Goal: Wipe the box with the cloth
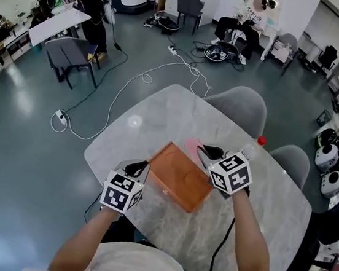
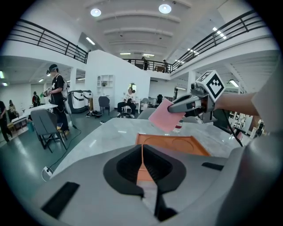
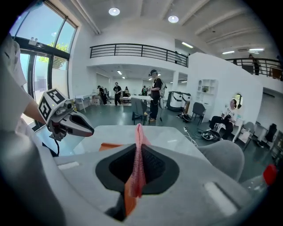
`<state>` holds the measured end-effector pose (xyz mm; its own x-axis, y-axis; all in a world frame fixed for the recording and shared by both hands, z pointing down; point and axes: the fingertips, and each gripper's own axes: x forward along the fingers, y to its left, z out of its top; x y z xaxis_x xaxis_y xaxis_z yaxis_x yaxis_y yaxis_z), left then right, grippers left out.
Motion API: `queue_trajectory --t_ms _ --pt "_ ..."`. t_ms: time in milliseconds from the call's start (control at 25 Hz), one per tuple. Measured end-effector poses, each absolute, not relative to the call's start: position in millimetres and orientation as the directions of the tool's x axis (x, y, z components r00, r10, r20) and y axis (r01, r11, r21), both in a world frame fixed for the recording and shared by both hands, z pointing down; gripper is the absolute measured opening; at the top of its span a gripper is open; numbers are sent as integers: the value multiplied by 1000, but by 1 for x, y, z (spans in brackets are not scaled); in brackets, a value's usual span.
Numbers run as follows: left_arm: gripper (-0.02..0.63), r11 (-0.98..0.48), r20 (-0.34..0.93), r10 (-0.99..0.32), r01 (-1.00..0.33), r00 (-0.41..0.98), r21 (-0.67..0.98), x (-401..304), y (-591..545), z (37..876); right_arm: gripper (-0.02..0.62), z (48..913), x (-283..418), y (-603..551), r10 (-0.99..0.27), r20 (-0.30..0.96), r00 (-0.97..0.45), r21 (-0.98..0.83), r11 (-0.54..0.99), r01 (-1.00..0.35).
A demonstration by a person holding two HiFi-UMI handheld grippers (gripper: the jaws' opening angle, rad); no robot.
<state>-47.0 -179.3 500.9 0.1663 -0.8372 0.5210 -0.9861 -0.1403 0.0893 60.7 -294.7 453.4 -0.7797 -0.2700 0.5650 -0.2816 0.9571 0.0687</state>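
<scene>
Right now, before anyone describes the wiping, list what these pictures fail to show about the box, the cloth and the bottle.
Box: head view, part of its far edge is covered by the right gripper.
Cloth: right gripper view shows it edge-on between the fingers, so its full shape is hidden.
Bottle: head view, mostly behind the right gripper; only its red cap is clear.

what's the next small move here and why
Probably lower the right tool so the pink cloth it pinches meets the top of the flat orange box: the cloth hangs above its far edge, and the left tool clamps its near corner.
</scene>
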Motion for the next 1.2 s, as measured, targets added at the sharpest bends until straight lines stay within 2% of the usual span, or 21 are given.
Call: queue_trajectory --t_ms 640,1000,1200 --pt "16 -122 550 -815 -982 183 144 -103 -214 531 17 527 -18 -330 -145 714 -685 57 987 -150" --pt "15 -143 564 -797 -975 217 173 -108 -224 544 17 551 -17 -317 13 733 -680 -121 986 -111" --pt "15 -160 567 -790 -971 233 177 -105 -229 545 17 554 -12 -314 40 747 -663 -143 985 -102"
